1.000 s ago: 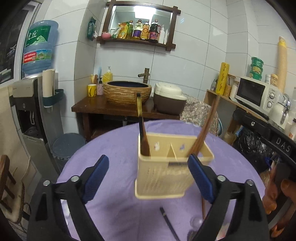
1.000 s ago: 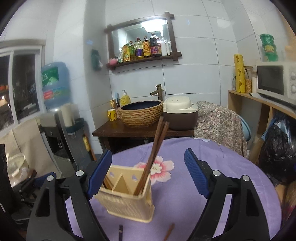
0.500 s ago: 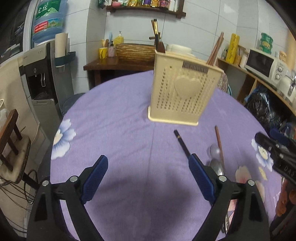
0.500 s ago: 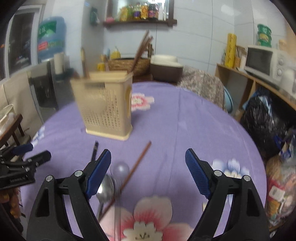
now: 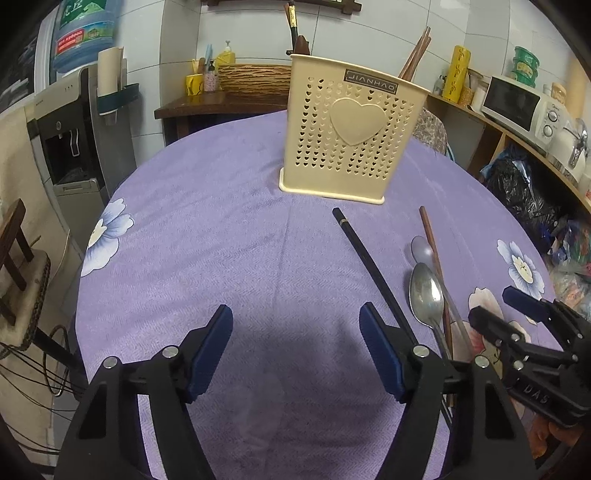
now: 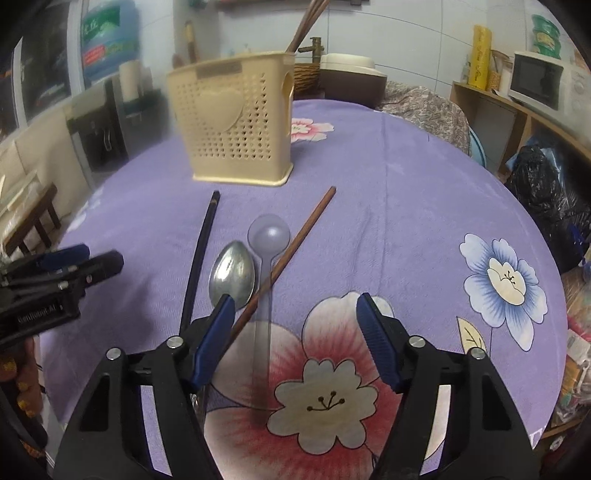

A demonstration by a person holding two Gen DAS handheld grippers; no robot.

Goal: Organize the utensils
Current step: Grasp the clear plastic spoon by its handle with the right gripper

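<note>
I look down on a round worktop (image 5: 207,236) under a purple cloth printed with large flowers, and it fills most of both views. On its far side stands a cream plastic utensil holder (image 5: 351,125) with heart-shaped perforations and a raised heart on its face; brown wooden chopsticks (image 5: 415,55) and a dark-handled utensil (image 5: 293,26) stick up out of it.

My left tongs (image 5: 295,354), black with blue pads, hang over bare cloth in the near middle of the worktop. Their jaws are closing with nothing between them. My right tongs (image 6: 295,339) sit over the big red-and-white flower print, jaws also closing. The clear handle of one spoon runs through the gap between the pads, but neither pad presses on it; the left pad lies just over the near ends of the loose pieces.

Those loose utensils lie on the cloth in front of the holder, well apart from it. A long black chopstick (image 6: 199,251) lies furthest left in the right wrist view. A single brown wooden chopstick (image 6: 291,251) slants across the handle of a clear plastic spoon (image 6: 267,236). A metal spoon (image 6: 232,275) rests bowl-up between the black chopstick and the clear spoon, just beside both.
</note>
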